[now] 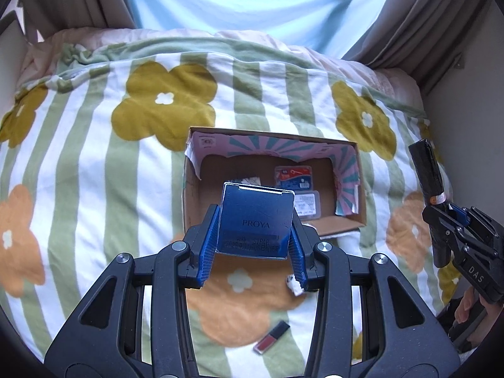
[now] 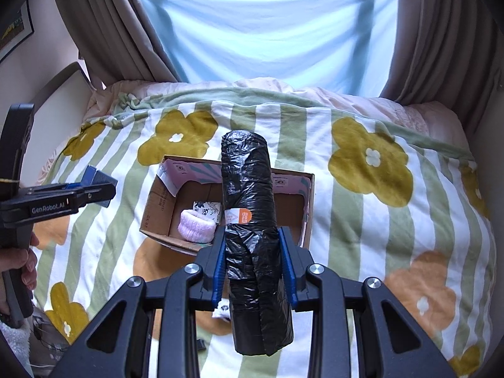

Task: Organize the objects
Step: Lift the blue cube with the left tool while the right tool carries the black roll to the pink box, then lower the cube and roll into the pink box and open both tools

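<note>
My left gripper (image 1: 254, 220) is shut on a shiny blue PROYA box (image 1: 255, 220) and holds it just in front of the open cardboard box (image 1: 346, 223) on the flowered bedspread. My right gripper (image 2: 254, 245) is shut on a black roll of bin bags (image 2: 249, 208), held upright above the near side of the cardboard box (image 2: 157, 220). The roll also shows at the right edge of the left wrist view (image 1: 429, 173). Inside the box lie small packets (image 1: 293, 177), a patterned item (image 2: 206, 207) and a pink sock (image 2: 197, 226).
A red lip gloss tube (image 1: 271, 337) and a small white item (image 1: 294, 285) lie on the bedspread (image 1: 94, 157) near me. Curtains (image 2: 126, 31) hang at the far side of the bed. A wall (image 1: 466, 126) stands at the right.
</note>
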